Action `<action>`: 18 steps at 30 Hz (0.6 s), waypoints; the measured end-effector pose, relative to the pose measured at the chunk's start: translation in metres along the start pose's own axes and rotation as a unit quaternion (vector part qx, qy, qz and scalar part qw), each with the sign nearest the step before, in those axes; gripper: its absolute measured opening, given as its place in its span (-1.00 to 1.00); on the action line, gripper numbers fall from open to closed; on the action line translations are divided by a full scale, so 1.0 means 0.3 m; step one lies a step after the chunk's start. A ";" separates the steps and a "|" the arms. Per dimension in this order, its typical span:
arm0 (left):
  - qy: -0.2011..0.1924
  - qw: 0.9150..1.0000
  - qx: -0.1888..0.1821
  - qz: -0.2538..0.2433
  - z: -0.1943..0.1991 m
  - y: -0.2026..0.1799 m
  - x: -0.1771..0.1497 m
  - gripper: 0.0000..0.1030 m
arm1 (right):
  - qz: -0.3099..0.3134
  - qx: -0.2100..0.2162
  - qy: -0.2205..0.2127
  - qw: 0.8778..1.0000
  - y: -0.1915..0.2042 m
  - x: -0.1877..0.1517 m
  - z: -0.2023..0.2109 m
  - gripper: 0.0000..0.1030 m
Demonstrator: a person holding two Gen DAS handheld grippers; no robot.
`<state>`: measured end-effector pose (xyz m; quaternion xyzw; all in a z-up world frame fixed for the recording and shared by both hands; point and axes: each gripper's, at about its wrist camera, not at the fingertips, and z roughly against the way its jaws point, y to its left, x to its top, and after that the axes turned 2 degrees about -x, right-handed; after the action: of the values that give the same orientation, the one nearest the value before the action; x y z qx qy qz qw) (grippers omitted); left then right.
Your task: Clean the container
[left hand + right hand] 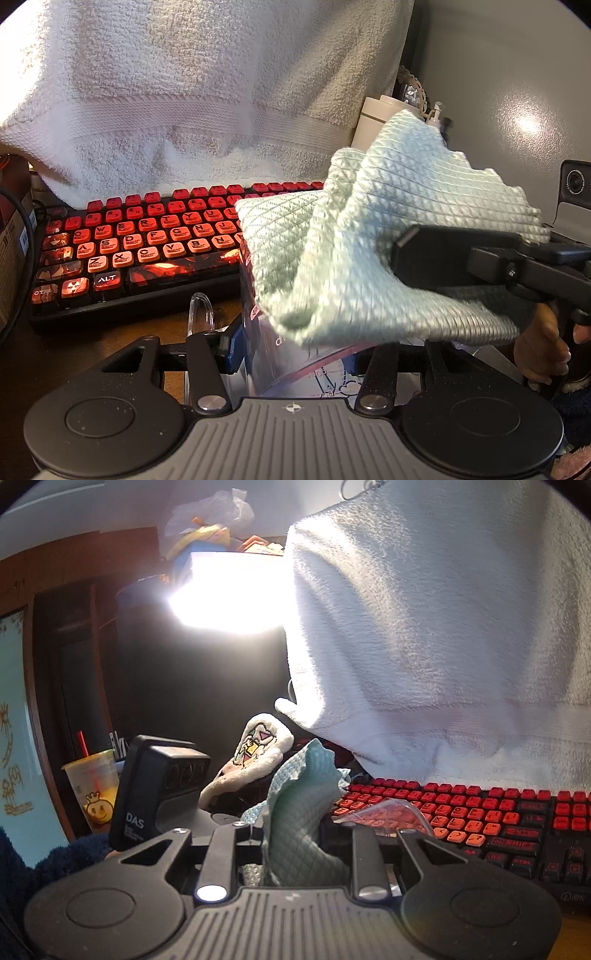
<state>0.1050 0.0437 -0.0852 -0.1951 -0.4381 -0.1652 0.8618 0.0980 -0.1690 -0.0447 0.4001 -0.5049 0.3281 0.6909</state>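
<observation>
Brown wooden desk (110, 343), cluttered, with a grey wall (498, 74) filling the upper right of the left wrist view. Big white terry towel (184, 92) hangs across the upper half of that view, its hem just behind a red-and-black backlit keyboard (147, 236) at centre left. Beige bottle (373, 118) and a pump dispenser (437, 114) stand at upper right, behind the cloth.

Right wrist view: bright lamp glare upper centre, dark furniture at left, bubble-tea cup with a smiley print (94, 790) at lower left, embroidered plush pouch (251, 760) at centre.

Left gripper (295, 354) is at bottom centre, fingers partly spread around a clear plastic container (266, 350) with a red rim; whether the pads actually press on it I can't tell.

Right gripper (295, 834) is pressed together, pinching a pale green waffle cleaning cloth (369, 240). In the left wrist view the cloth sits at centre right, draped over the container's top.
</observation>
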 end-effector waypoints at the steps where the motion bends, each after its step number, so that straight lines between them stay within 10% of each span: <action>1: 0.000 1.000 0.000 0.000 0.000 0.000 0.000 -0.08 | -0.001 -0.003 -0.001 1.000 -0.002 0.001 0.000 -0.57; 10: 0.000 1.000 0.000 0.000 -0.002 0.002 0.000 -0.08 | -0.035 -0.074 -0.008 0.997 -0.058 0.003 0.003 -0.56; 18: 0.000 1.000 0.000 0.001 -0.003 0.000 0.001 -0.08 | -0.029 -0.051 -0.006 0.998 -0.047 -0.001 0.006 -0.56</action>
<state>0.1057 0.0434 -0.0855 -0.1955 -0.4381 -0.1647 0.8618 0.1092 -0.1772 -0.0477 0.3809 -0.5134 0.2790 0.7165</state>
